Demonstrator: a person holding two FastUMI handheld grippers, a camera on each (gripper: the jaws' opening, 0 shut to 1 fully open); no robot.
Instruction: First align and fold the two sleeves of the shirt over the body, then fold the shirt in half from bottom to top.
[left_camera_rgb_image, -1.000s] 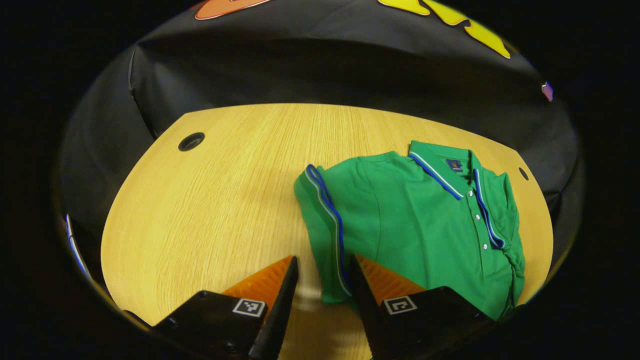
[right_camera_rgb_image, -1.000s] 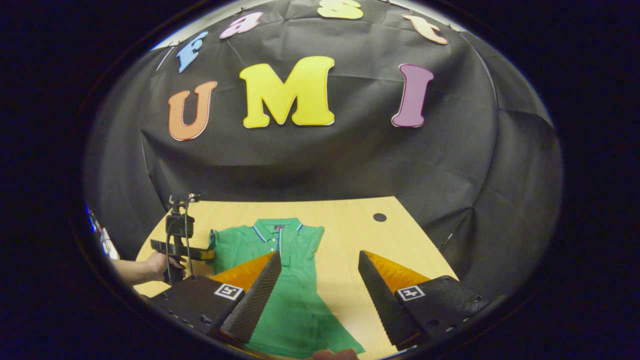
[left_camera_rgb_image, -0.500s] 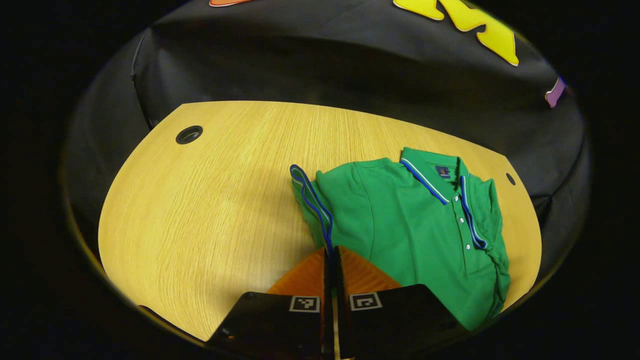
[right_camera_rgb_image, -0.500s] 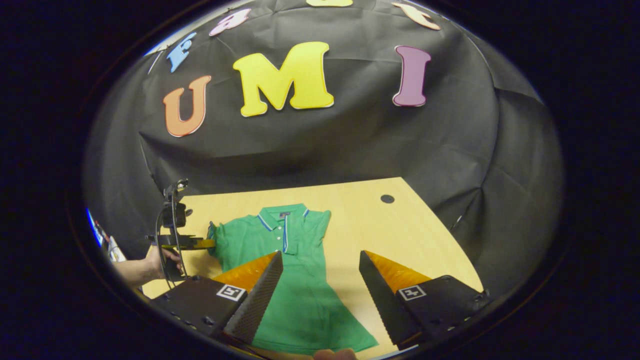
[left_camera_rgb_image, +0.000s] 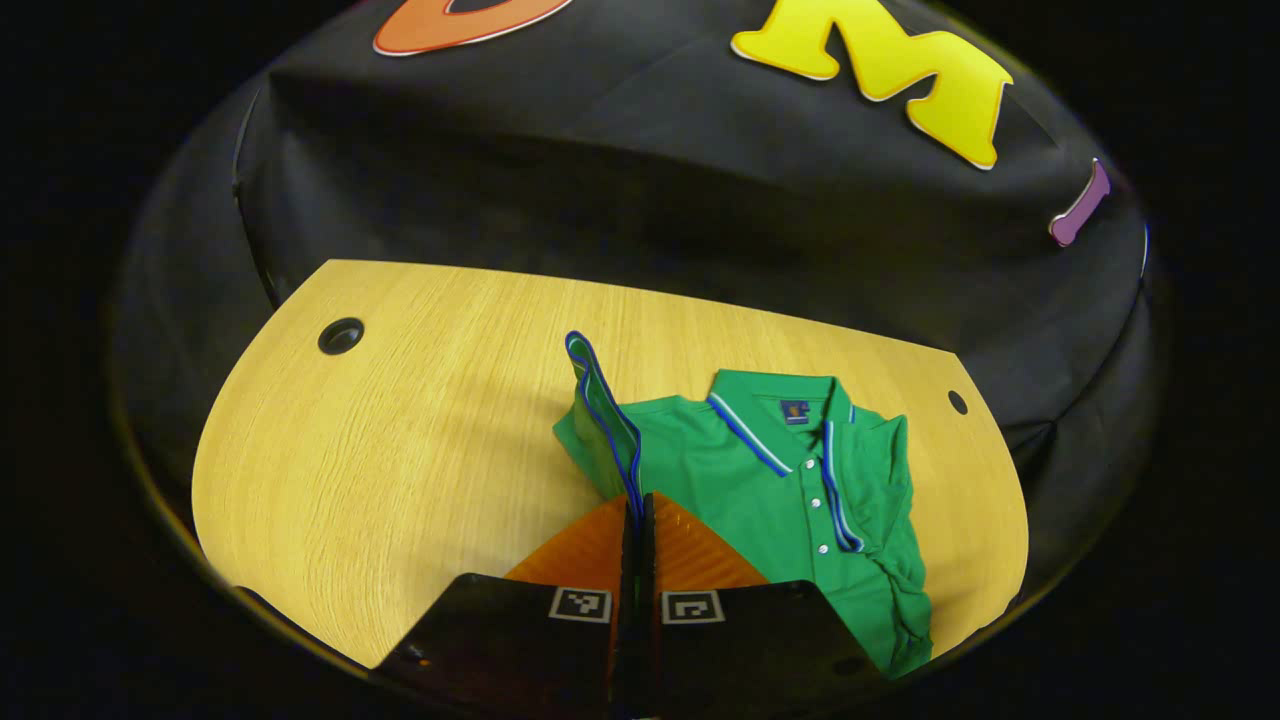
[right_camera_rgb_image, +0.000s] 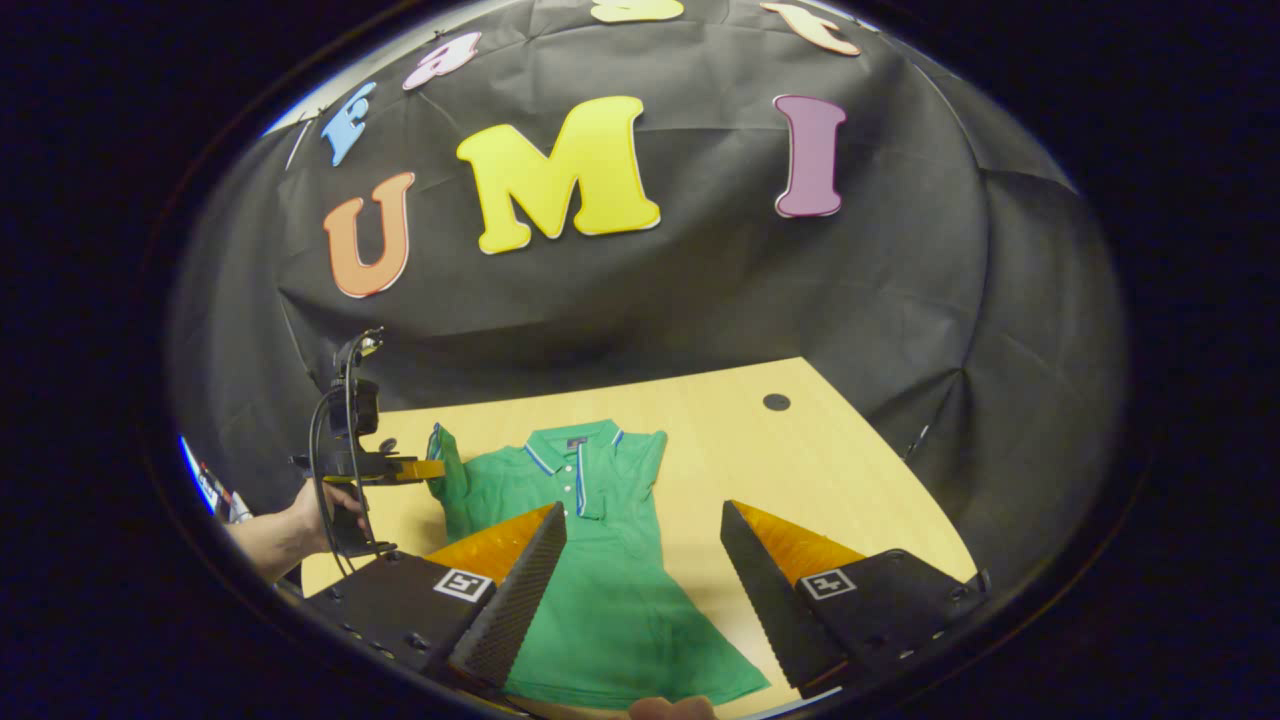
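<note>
Left gripper view: the left hand-held gripper (left_camera_rgb_image: 636, 510) has its two fingers pressed together on the striped cuff of the shirt's sleeve (left_camera_rgb_image: 598, 420), which stands lifted off the counter (left_camera_rgb_image: 400, 440) in a narrow upright fold. The green polo shirt (left_camera_rgb_image: 790, 500) lies face up on the counter to the right of the fingers, collar toward the booth wall; its lower part is cut off by the gripper body and the edge of the view. The far sleeve is folded over the body by the button placket, though its exact edge is hard to make out among the creases. A small dark label (left_camera_rgb_image: 796, 409) sits inside the collar, too small to read. A round hole (left_camera_rgb_image: 341, 336) shows in the counter at the far left and a smaller one (left_camera_rgb_image: 958, 402) at the far right. In the right gripper view, the right hand-held gripper (right_camera_rgb_image: 640, 535) hangs above the shirt (right_camera_rgb_image: 610, 600) with its fingers spread wide apart, holding nothing; its near finger hides part of the shirt's left side. Farther off, a hand (right_camera_rgb_image: 320, 510) holds the left hand-held gripper (right_camera_rgb_image: 430, 468) at the raised sleeve (right_camera_rgb_image: 447, 470). The shirt's hem is cut off at the bottom edge.
</note>
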